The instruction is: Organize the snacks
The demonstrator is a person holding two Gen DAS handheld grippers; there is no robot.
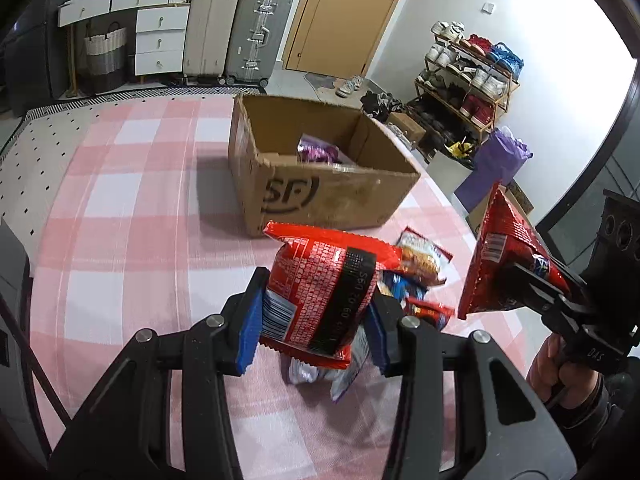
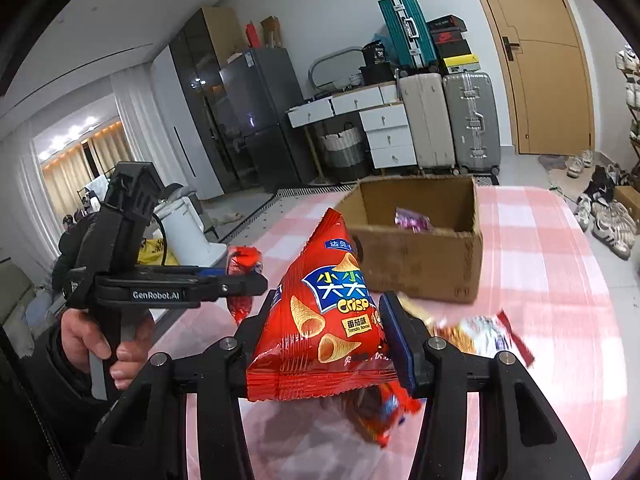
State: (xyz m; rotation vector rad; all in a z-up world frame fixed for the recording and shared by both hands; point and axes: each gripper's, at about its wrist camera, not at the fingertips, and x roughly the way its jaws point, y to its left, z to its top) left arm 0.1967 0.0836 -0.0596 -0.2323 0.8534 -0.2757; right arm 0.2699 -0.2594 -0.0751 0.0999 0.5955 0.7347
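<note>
Left tool [image 1: 314,312] is clenched on a red snack bag [image 1: 320,292], blue pads squeezing its lower half from both sides so the sealed top edge stands free above the jaws; the barcode back faces the camera, and the bag hangs clear of the table [image 1: 132,208], which looks like a carry grip rather than a placing one. Right tool [image 2: 328,332] is likewise clamped on a red Crisp cone-snack bag [image 2: 328,320], gripped low across the wide bottom so the pointed top sticks up ahead of the pads, probably because the puffy middle would slip. Both bags are airborne, each pinched near its base, which keeps the bulk in front of the fingers and ready to tip forward. Directly under and just beyond the left tool lies the leftover pile of snack packets [image 1: 416,268], some red, some blue and white, one silver-backed under the held bag; these read as the unsorted remainder. Ahead of both tools, further across the pink checked cloth, sits the open cardboard box [image 1: 320,184], flaps out of the way, with a purple packet [image 1: 318,150] already inside; I judge it the drop target, hence both tools pointing toward it. In the right view, the person's hand [image 2: 100,340] on the left tool's handle shows off to that tool's left side, keeping the two bags apart so they don't collide on the way in.
</note>
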